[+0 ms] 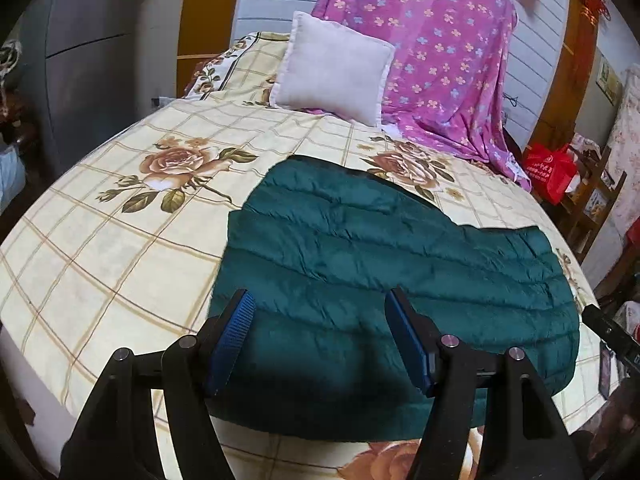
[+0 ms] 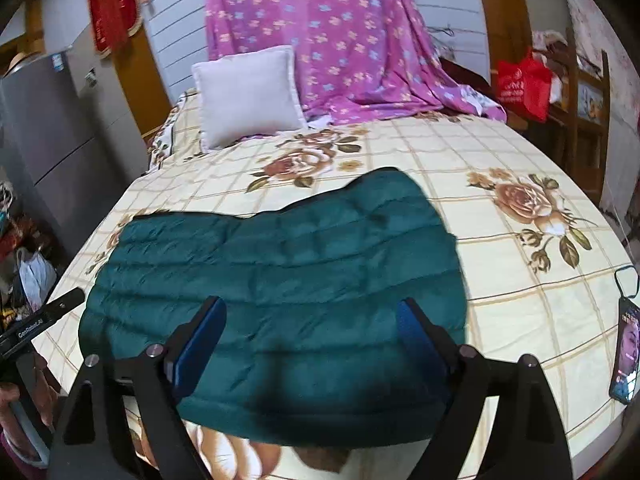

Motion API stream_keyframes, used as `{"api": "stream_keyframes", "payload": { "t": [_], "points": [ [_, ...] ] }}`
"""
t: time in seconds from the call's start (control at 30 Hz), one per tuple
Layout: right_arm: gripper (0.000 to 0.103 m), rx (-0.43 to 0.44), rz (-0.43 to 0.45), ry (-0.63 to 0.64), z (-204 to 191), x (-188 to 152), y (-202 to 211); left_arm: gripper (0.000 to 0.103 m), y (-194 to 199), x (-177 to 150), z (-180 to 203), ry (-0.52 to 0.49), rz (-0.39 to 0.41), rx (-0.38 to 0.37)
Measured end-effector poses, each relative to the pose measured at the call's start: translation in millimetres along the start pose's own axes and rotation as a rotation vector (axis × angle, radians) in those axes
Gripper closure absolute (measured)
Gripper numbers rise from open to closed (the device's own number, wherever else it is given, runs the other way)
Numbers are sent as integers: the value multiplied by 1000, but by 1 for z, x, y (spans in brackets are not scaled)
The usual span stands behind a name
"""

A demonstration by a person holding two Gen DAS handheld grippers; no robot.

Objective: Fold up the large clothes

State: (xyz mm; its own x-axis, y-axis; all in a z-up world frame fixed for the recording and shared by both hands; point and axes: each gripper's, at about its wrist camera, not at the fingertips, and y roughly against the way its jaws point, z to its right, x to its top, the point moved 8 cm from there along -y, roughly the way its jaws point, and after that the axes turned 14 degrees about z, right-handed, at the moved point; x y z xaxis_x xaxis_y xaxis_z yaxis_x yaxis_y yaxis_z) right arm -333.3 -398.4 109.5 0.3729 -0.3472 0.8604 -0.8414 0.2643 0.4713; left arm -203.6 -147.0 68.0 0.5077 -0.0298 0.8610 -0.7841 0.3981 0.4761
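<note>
Just ahead of and beneath both tongs, the teal quilted jacket (image 1: 400, 264) lies folded flat on the rose-printed bedspread (image 1: 120, 240), near the bed's front edge. The left gripper (image 1: 320, 344) hangs above its near hem with the blue pads (image 1: 234, 336) spread wide and nothing between them; the right gripper (image 2: 312, 344) hovers likewise, jaws wide and empty. The left tool's body, seen at the right gripper's left, reads "GenRobot.AI". To the right gripper's right a phone (image 2: 626, 356) lies on the spread beside open sheet. Beyond the jacket stand a white pillow (image 1: 336, 68) and a pink flowered cloth (image 1: 436, 52); a red bag (image 2: 524, 84) bears unreadable print.
</note>
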Motion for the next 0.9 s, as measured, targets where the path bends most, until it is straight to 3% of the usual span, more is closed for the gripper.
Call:
{"api": "stream_keyframes", "payload": {
  "t": [0.13,0.4,0.9],
  "points": [
    [13,20,3,-4,-18,-12,0,54,7,-10,14,-68,11,55],
    [13,14,-23,4,-33,-38,-1,54,15,-23,35,-109,37,40],
    [13,-36,12,51,-35,-37,4,54,23,-24,52,-149,80,48]
  ]
}}
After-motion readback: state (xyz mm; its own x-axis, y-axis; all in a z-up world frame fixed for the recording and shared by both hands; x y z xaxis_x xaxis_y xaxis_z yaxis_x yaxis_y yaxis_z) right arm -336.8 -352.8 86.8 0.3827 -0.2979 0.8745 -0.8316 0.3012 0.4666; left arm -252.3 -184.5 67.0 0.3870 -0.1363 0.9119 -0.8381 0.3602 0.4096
